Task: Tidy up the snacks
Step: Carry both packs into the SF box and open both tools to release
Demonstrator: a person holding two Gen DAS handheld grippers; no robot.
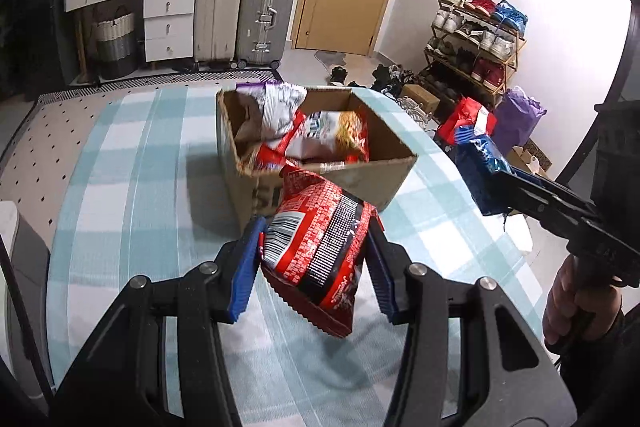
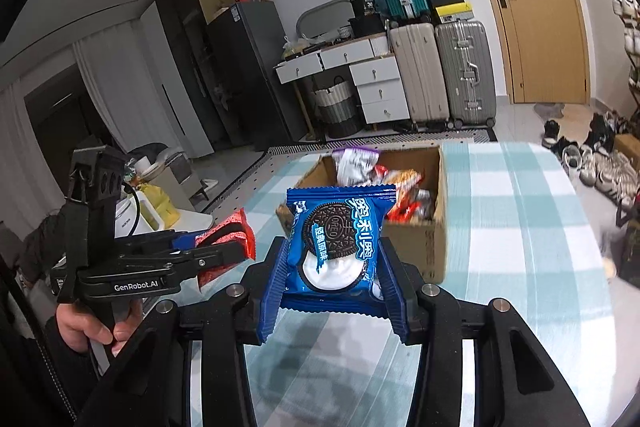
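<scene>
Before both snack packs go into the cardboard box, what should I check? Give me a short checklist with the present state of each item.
1. Left gripper holds the red snack pack: ok, pinched on both sides.
2. Right gripper holds the blue cookie pack: ok.
3. Both packs lifted clear of the checked tablecloth: ok.
4. Cardboard box open on top: ok.
5. Free room in the box: ok, its right part is bare.
6. Grip firm enough for the move: cannot tell.
</scene>
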